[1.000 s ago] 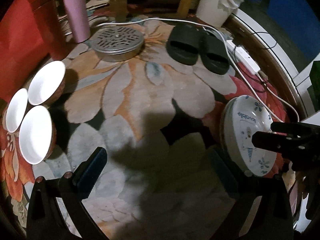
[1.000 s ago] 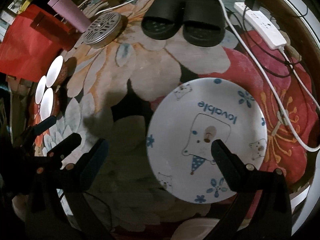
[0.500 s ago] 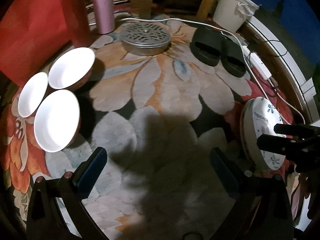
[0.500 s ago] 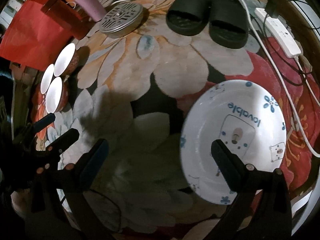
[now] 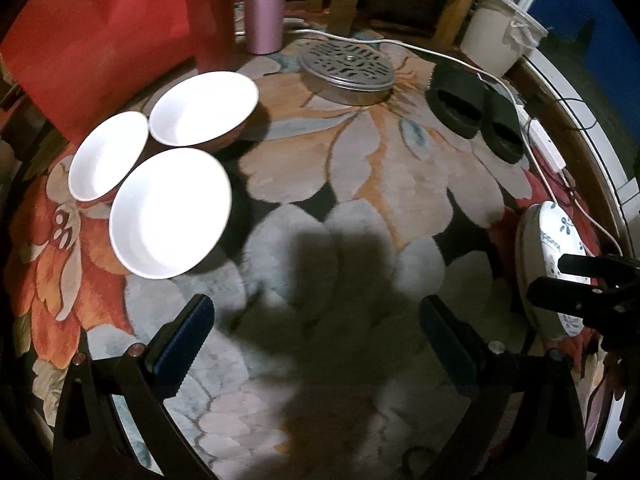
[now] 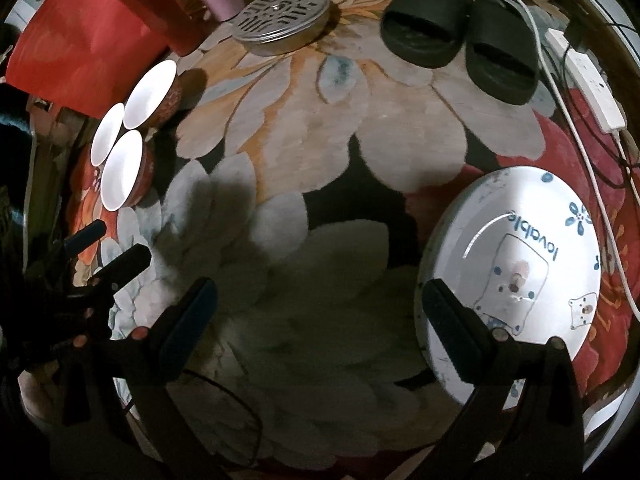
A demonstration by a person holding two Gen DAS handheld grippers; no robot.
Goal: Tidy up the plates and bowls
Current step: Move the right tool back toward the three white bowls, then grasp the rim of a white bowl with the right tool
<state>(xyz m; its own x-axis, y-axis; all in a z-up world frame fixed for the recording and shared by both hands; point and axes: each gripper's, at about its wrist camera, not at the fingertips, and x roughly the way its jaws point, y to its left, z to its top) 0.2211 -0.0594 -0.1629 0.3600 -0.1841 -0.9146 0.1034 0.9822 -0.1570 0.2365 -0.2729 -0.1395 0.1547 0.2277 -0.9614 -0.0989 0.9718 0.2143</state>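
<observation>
We hold both the left gripper [image 5: 314,340] and right gripper [image 6: 320,320] spread and empty (nothing grasped), so reaching forward-left carelessly could knock the three touching bowls [image 5: 170,212].

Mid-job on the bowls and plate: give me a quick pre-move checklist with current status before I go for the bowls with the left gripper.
1. Left gripper open and empty: ok.
2. Right gripper open and empty: ok, though one finger overlaps the plate in its own view; contact cannot tell.
3. Three bowls upright and clustered on the rug: ok.
4. Bowls separated enough to take one alone: not ok, rims look touching.
5. Rug between left gripper and bowls free of obstacles: ok.
6. Plate lying flat on the rug: cannot tell, its near edge may be raised.
</observation>
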